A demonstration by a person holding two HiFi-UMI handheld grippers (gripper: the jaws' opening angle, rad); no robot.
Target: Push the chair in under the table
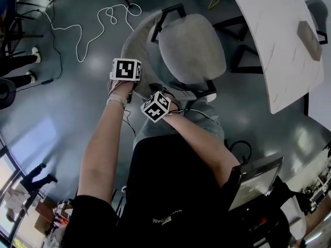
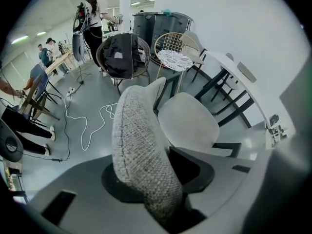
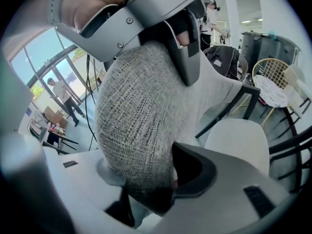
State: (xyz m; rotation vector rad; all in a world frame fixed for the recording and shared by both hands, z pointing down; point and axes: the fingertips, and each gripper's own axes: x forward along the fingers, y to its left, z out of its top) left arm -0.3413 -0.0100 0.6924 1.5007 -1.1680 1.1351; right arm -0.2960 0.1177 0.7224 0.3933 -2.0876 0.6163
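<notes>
Both forearms reach down from the torso, side by side, with the tools pointing steeply downward onto the chair (image 1: 191,48). Left tool (image 2: 158,177): jaws clamped on the top edge of the woven grey backrest (image 1: 137,40). Right tool (image 3: 146,174): jaws clamped on the same edge, just beside the left. The chair stands on a glossy grey floor (image 1: 77,112), with its seat clear of the white marbled worktop (image 1: 279,40). A white cable (image 1: 83,30) lies near the chair.
</notes>
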